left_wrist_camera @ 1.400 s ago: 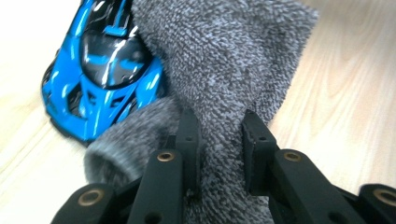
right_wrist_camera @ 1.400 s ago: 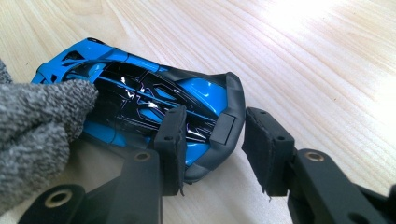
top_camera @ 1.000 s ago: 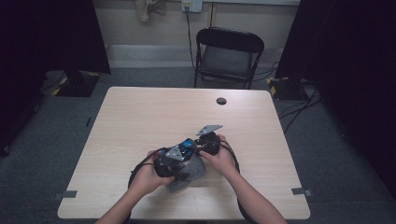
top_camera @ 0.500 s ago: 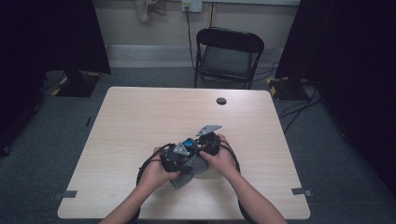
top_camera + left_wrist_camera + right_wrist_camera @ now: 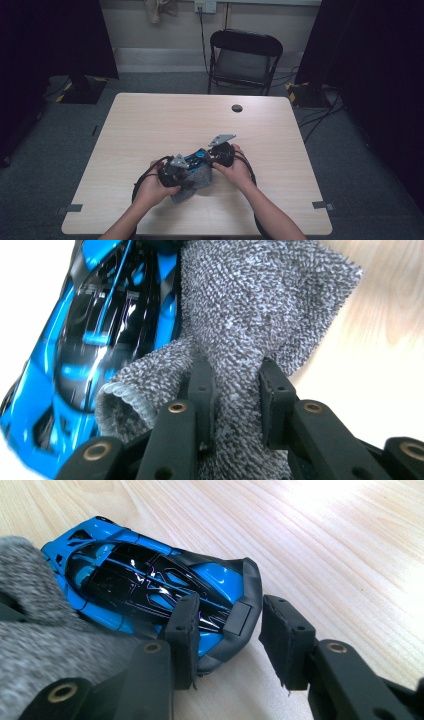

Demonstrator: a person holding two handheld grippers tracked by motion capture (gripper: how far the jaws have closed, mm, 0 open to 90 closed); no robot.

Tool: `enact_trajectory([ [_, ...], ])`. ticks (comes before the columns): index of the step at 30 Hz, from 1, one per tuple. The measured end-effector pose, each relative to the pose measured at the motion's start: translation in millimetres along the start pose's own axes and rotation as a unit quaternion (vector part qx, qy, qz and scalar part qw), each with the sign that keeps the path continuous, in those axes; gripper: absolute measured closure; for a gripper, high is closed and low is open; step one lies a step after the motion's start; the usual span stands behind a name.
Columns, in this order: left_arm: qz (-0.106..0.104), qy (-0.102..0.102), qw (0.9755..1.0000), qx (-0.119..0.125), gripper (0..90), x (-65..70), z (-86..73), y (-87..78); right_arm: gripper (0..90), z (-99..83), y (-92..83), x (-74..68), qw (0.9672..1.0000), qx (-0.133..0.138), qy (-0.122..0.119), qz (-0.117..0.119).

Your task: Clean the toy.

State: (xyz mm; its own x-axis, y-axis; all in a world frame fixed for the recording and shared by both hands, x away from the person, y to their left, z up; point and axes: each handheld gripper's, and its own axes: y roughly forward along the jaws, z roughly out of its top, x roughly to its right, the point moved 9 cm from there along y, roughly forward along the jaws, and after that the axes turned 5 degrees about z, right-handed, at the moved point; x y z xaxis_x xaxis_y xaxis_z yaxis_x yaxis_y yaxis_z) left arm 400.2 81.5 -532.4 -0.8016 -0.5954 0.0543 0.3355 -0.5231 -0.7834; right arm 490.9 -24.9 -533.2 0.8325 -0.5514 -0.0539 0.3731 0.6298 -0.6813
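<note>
left claw (image 5: 234,385) pinching grey cloth (image 5: 260,305), shifted closer along blue toy car (image 5: 150,587)

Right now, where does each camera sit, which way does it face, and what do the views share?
High view: above the person's side, looking forward and down on the table; both forearms enter from the bottom.
Left gripper view: rides the left gripper, looking along jaws pinched on the grey cloth.
Right gripper view: rides the right gripper, jaws astride the blue toy car at its rear.
Shared: car and cloth appear in all three.
</note>
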Motion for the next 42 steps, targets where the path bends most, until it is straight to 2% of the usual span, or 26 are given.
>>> enact_trajectory([
  [8, 0.0, -0.01, 0.9999, -0.009, 72.5, -3.3, -15.4, -15.3, 59.6, -0.6, -0.3, 1.6, 1.0, 0.002, 0.007, 0.001],
  [9, -0.003, -0.015, 0.9999, 0.0, 72.4, -2.2, -13.7, -16.6, 59.6, -0.2, 0.0, 1.4, 1.0, 0.001, 0.003, -0.001],
  [12, -0.009, -0.009, 0.9999, 0.007, 72.4, 1.7, -9.0, -15.5, 59.7, 0.1, 0.1, 1.5, 1.0, 0.001, 0.002, -0.002],
  [14, -0.021, 0.004, 0.9997, 0.01, 72.4, 11.3, 0.6, -11.0, 59.6, 0.0, 0.0, 1.4, 1.0, 0.0, 0.002, -0.001],
  [15, -0.021, 0.004, 0.9997, 0.01, 72.4, 11.3, 0.6, -11.0, 59.6, 0.0, 0.0, 1.4, 1.0, 0.0, 0.002, -0.001],
  [16, -0.032, 0.012, 0.9994, 0.012, 72.4, 17.7, 6.9, -6.9, 59.7, -0.1, 0.0, 1.6, 1.0, 0.001, 0.005, -0.001],
  [17, -0.032, 0.012, 0.9994, 0.012, 72.4, 17.7, 6.9, -6.9, 59.7, -0.1, 0.0, 1.6, 1.0, 0.001, 0.005, -0.001],
  [18, -0.029, 0.021, 0.9993, 0.01, 72.4, 19.9, 11.2, -1.6, 59.7, -0.1, -0.1, 1.8, 1.0, 0.0, 0.003, -0.001],
  [19, -0.022, 0.027, 0.9994, 0.002, 72.4, 19.3, 14.6, 5.0, 59.7, -0.1, -0.1, 1.8, 1.0, -0.001, 0.003, -0.001],
  [22, -0.017, 0.02, 0.9997, 0.004, 72.3, 16.8, 20.4, 15.9, 59.7, 0.1, 0.0, 1.6, 1.0, -0.001, 0.001, -0.001],
  [27, -0.011, 0.015, 0.9998, 0.002, 72.3, 11.7, 23.6, 22.5, 59.8, -0.3, -0.1, 1.8, 1.0, 0.002, 0.006, 0.0],
  [30, -0.007, 0.016, 0.9998, 0.004, 72.3, 9.3, 22.2, 20.5, 59.8, -0.4, -0.4, 2.1, 1.0, 0.002, 0.004, -0.001],
  [37, -0.007, 0.001, 0.9999, 0.008, 72.4, 1.7, 11.4, 10.0, 59.8, -0.8, -0.5, 2.2, 1.0, 0.003, 0.005, -0.001],
  [42, -0.007, 0.0, 1.0, 0.005, 72.4, 1.9, 4.1, 2.8, 59.8, -0.6, -0.3, 1.6, 1.0, 0.003, 0.005, -0.002],
])
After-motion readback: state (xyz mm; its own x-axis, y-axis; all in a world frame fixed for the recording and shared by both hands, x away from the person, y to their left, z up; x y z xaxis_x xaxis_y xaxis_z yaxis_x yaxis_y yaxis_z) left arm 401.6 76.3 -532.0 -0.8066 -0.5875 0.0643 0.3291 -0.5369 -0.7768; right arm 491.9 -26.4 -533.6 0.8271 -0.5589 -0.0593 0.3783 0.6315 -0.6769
